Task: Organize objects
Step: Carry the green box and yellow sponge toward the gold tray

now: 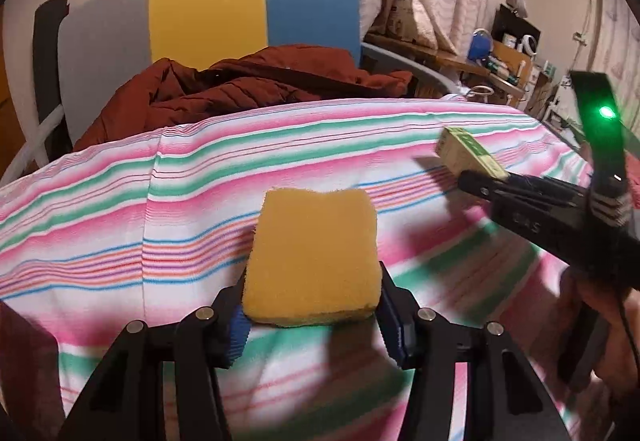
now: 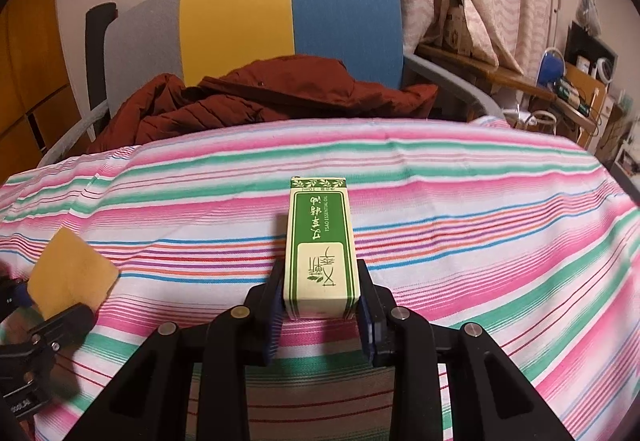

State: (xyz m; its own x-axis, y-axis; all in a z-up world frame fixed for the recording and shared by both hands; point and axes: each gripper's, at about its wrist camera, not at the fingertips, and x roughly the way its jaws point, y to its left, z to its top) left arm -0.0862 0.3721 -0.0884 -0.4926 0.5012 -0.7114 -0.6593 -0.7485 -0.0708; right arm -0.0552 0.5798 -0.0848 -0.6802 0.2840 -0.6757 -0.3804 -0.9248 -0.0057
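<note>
At lower centre of its own view, the left gripper (image 1: 310, 315) pinches one yellow sponge (image 1: 314, 257) above the striped cloth (image 1: 120, 201). The right gripper (image 2: 320, 315) clamps one green essential-oil box (image 2: 319, 249), lower centre. One red jacket (image 2: 240, 97) lies on one chair (image 2: 340, 9), upper centre.
</note>
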